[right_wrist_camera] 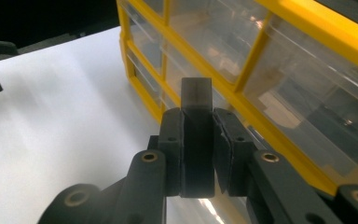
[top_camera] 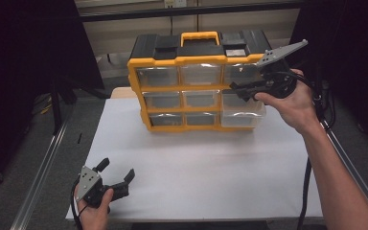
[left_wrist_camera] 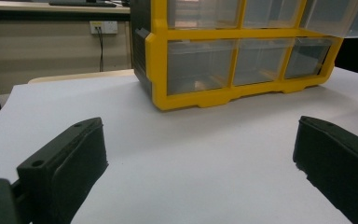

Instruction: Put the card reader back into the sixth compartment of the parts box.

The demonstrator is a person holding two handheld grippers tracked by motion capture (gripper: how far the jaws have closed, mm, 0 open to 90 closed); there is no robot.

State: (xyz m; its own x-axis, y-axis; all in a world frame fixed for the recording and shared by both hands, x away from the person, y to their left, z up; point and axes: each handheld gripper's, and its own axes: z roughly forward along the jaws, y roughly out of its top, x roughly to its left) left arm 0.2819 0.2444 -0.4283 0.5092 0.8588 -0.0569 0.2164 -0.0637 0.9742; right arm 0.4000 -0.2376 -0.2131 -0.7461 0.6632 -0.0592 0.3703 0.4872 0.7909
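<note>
Left gripper point(top_camera: 116, 169) rests low on the white sheet point(top_camera: 196, 167), well in front of the cabinet point(top_camera: 187, 62) and off its left corner. Its jaws are spread wide with nothing between them.

At the cabinet's right column, the middle drawer point(top_camera: 243, 115) stands pulled out from the yellow frame. The other drawers sit flush.

Right gripper point(top_camera: 235, 88) hangs just in front of that column, above the open drawer and pointing leftward across the cabinet face. Its jaws are pressed together on a dark block point(right_wrist_camera: 196, 135), whose long axis runs along the jaws.

The block lies just above and beside the drawer mouth, so the right hand is by far the nearer. Room is tight against the cabinet face and open over the sheet in front.
</note>
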